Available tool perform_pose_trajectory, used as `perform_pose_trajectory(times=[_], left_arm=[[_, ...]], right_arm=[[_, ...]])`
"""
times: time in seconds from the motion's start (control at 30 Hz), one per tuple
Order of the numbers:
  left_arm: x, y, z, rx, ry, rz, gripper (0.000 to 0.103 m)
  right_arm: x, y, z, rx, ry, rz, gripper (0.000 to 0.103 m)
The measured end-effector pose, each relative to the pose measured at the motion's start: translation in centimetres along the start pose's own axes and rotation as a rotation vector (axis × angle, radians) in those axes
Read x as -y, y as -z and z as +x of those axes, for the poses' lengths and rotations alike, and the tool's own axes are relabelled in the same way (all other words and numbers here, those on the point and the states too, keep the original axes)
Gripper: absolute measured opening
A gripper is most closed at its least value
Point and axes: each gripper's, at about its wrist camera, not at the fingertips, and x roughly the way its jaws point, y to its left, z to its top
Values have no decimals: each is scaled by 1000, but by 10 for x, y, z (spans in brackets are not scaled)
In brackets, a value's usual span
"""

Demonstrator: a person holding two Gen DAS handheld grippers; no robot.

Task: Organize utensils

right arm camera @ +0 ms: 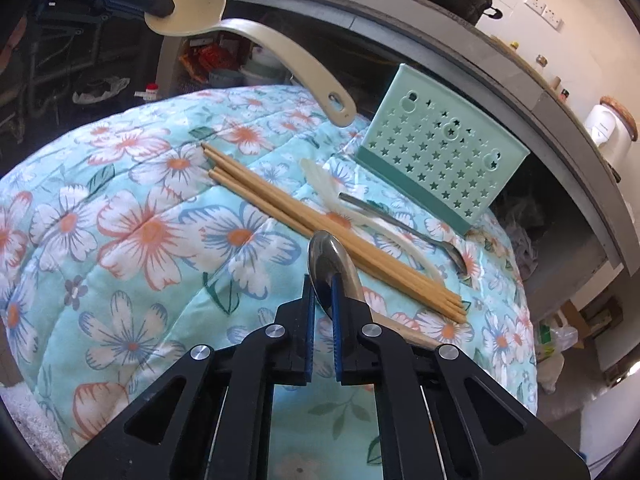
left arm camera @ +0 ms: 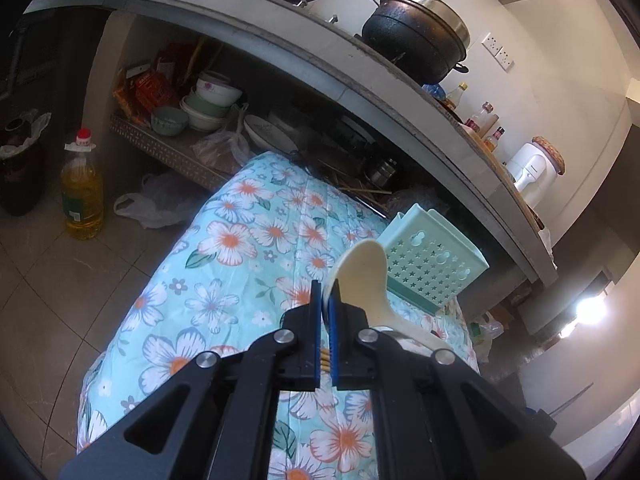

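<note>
In the left wrist view my left gripper (left arm camera: 326,294) is shut on the bowl of a cream plastic rice spoon (left arm camera: 362,270), held up above the floral quilt (left arm camera: 248,240). The right wrist view shows that spoon (right arm camera: 256,40) in the air at the upper left, handle hanging toward the green perforated utensil holder (right arm camera: 436,160). My right gripper (right arm camera: 322,286) is shut on the bowl of a metal spoon (right arm camera: 330,254), low over the quilt (right arm camera: 140,232). Several wooden chopsticks (right arm camera: 320,220), a translucent white spoon (right arm camera: 360,216) and a second steel spoon (right arm camera: 404,230) lie in front of the holder.
A grey counter (left arm camera: 360,76) runs behind the quilt, carrying a black pot (left arm camera: 416,36), small bottles (left arm camera: 486,120) and a white jar (left arm camera: 532,172). Stacked bowls (left arm camera: 208,104) sit on the shelf under it. An oil bottle (left arm camera: 82,188) and a plastic bag (left arm camera: 156,200) stand on the tiled floor.
</note>
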Motion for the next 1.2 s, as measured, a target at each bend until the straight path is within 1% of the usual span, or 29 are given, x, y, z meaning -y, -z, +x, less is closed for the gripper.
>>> perform_pose_trajectory(times=[0.17, 0.27, 0.33, 0.4, 0.47, 0.6, 0.7, 0.77, 0.93, 1.0, 1.07, 1.13, 1.2], left_arm=[[29, -31, 0, 85, 20, 66, 2], [55, -55, 1, 165, 34, 120, 2], [76, -69, 2, 225, 25, 176, 2], [100, -82, 9, 276, 3, 244, 2], [123, -93, 22, 309, -38, 324, 2], [161, -106, 57, 325, -134, 477, 2], [184, -106, 88, 311, -208, 598, 2], [193, -102, 110, 274, -254, 667, 3], [202, -89, 156, 218, -350, 786, 3], [201, -88, 171, 191, -369, 794, 3], [199, -89, 185, 162, -368, 780, 3], [195, -91, 197, 111, -339, 747, 3], [188, -94, 204, 59, -277, 685, 7]], right_arm=[[45, -13, -27, 85, -57, 154, 2], [79, -20, -45, 139, -95, 256, 1], [103, -25, -54, 180, -135, 324, 1], [126, -29, -63, 222, -173, 385, 1], [147, -35, -70, 267, -193, 426, 1], [188, -44, -83, 356, -246, 514, 1], [217, -48, -87, 411, -289, 574, 1], [235, -51, -85, 435, -317, 608, 1], [269, -63, -82, 494, -387, 657, 1], [282, -68, -83, 526, -415, 667, 1], [291, -77, -81, 551, -437, 674, 1], [300, -87, -78, 577, -468, 683, 1], [307, -97, -69, 589, -504, 695, 1]])
